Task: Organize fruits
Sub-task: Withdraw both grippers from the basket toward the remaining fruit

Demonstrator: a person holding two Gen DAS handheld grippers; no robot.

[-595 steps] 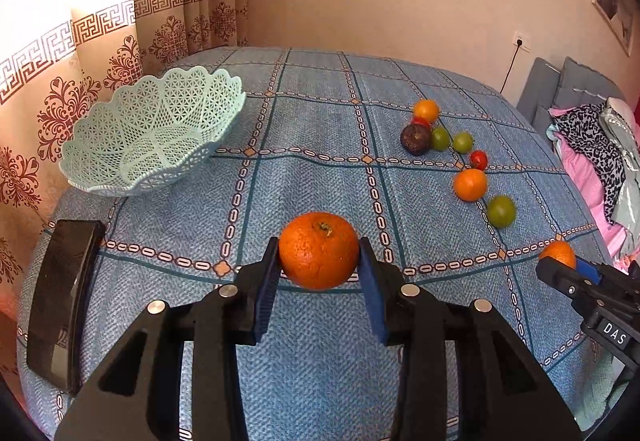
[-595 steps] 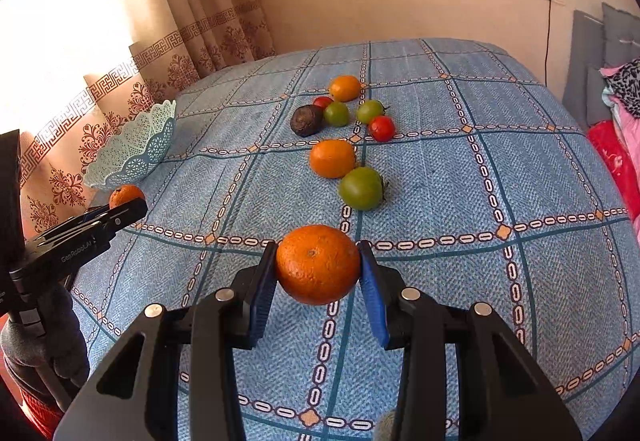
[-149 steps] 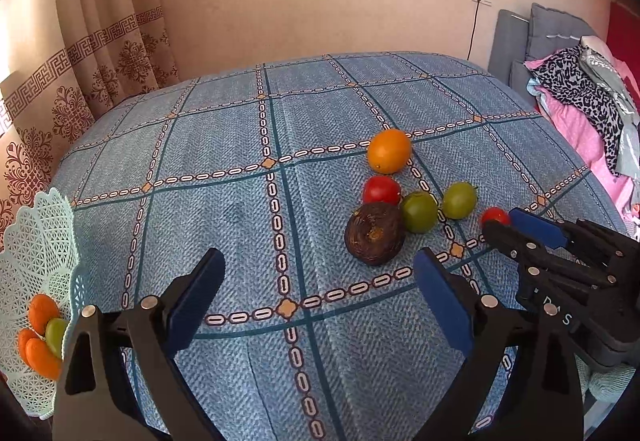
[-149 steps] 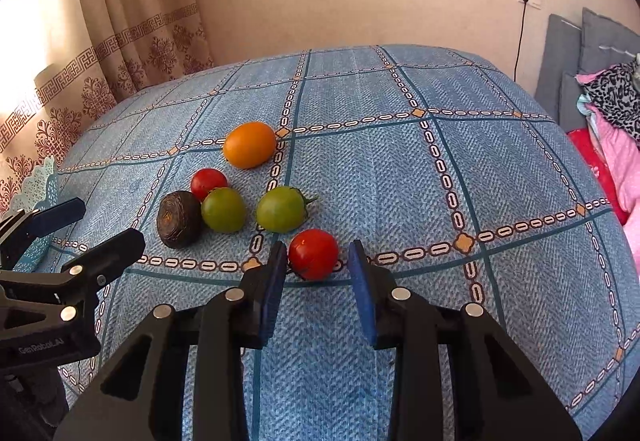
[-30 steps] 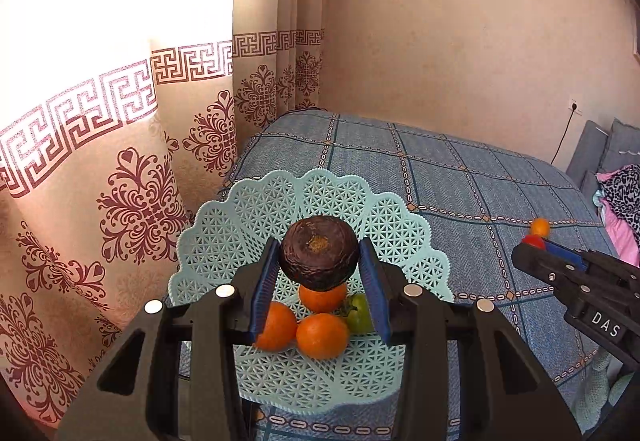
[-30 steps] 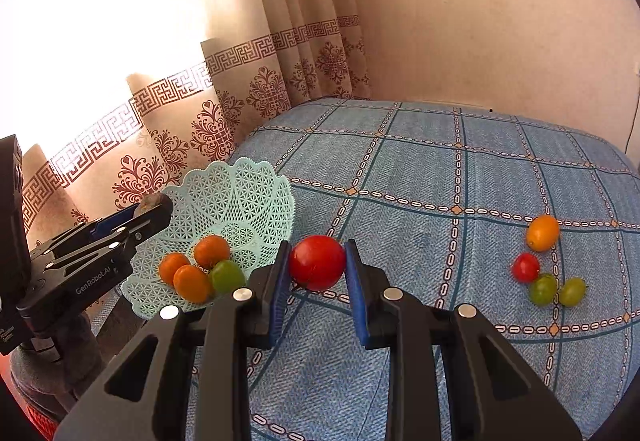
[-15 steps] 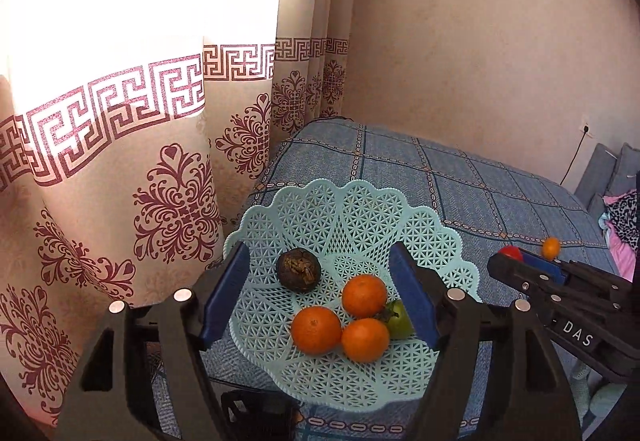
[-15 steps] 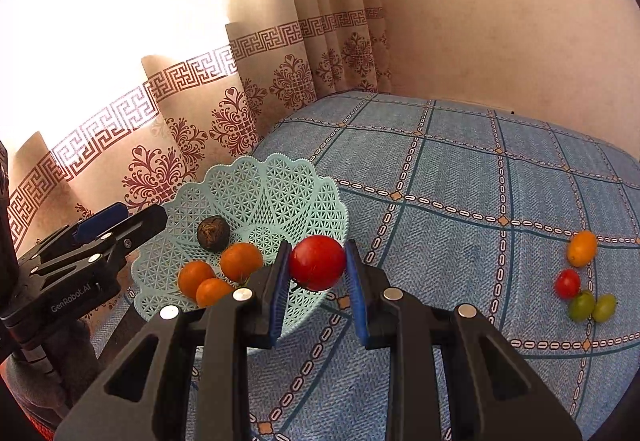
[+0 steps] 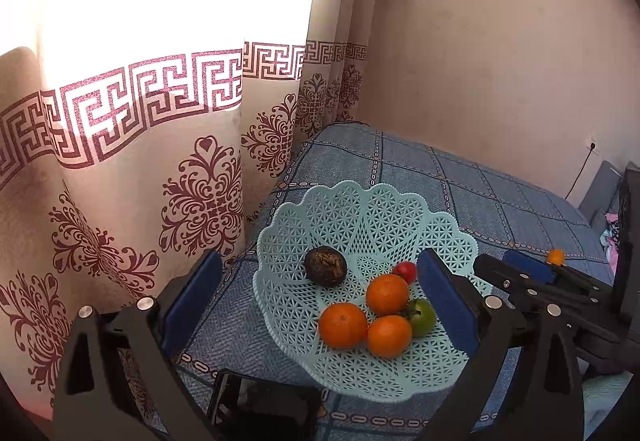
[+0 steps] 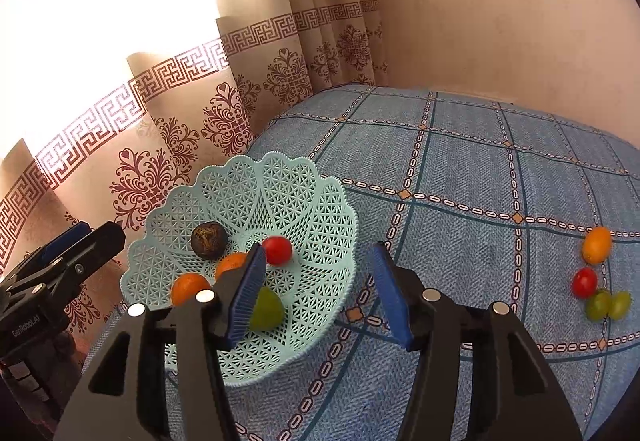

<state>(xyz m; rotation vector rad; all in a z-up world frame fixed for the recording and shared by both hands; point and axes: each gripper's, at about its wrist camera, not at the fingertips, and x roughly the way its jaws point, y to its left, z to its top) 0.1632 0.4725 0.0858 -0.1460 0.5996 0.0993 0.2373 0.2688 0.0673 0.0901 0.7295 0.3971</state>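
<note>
Hovering over the mint lattice basket, both grippers gape wide and hold nothing.

The right gripper and the left gripper each frame the basket, which sits at the bed's corner by the curtain. Inside it lie a red tomato, a dark brown fruit, 3 oranges and a green tomato. On the bedspread, well apart from the basket, rest 4 more fruits: 1 orange one, 1 red, 2 green.
</note>
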